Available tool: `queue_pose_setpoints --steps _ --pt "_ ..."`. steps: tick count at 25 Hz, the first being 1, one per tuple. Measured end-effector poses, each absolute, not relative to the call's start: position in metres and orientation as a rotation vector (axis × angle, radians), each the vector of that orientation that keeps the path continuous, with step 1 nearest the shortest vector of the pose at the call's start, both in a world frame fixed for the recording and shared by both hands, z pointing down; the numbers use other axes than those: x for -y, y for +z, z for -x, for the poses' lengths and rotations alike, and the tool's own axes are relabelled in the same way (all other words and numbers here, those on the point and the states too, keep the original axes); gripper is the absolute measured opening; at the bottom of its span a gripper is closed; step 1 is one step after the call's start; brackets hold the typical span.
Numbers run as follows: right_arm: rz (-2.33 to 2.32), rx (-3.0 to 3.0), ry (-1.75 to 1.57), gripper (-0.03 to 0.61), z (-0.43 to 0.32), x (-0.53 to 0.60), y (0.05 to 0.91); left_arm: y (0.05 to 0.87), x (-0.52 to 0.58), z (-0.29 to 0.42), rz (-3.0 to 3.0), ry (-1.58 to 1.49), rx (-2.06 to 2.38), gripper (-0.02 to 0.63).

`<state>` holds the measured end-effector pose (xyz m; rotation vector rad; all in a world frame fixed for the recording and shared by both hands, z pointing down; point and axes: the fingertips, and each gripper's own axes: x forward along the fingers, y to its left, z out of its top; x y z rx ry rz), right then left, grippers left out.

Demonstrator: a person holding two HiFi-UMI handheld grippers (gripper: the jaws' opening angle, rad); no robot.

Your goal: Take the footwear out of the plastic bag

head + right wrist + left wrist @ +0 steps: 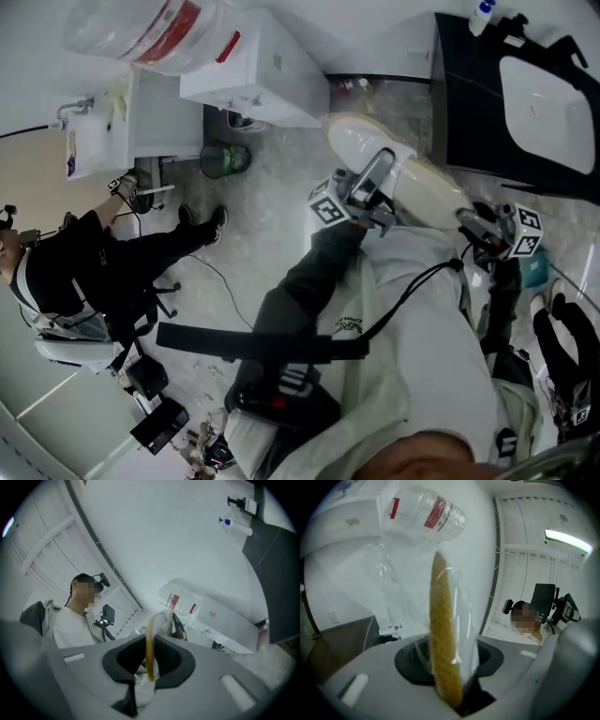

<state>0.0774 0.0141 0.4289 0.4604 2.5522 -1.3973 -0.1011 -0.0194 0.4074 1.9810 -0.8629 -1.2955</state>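
Footwear [394, 169] held in air between both claws, no surface under it. Left claw [452, 693] pinching tan sole edge through plastic bag [393, 573] film. Right claw [149, 672] pinching sole rim plus white fabric. Recommend: right holds firm, left regrips film alone, peels it away.

Pale vest [422, 328] over dark sleeves [300, 291]; black strap [253, 342]; black cable [412, 284]

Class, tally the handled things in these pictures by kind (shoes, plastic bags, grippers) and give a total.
shoe: 1
plastic bag: 1
grippers: 2, the left gripper and the right gripper
Total: 4
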Motion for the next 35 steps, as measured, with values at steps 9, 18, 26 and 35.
queue_pose_setpoints --steps 9,18,26,35 --pt "-0.123 -2.449 -1.267 0.059 -0.100 0.013 0.418 0.390 0.004 0.109 -1.884 -1.526 0.868 0.110" --pt "0.540 -2.549 -1.065 0.060 -0.137 0.043 0.421 0.387 0.012 0.155 -1.675 -1.778 0.988 0.104" --pt "0.644 -2.541 -1.083 0.114 -0.100 0.032 0.414 0.385 0.024 0.147 -1.651 -1.748 0.959 0.104" --pt "0.605 -2.404 -1.112 0.114 -0.095 0.036 0.406 0.385 0.037 0.136 -1.673 -1.660 0.897 0.104"
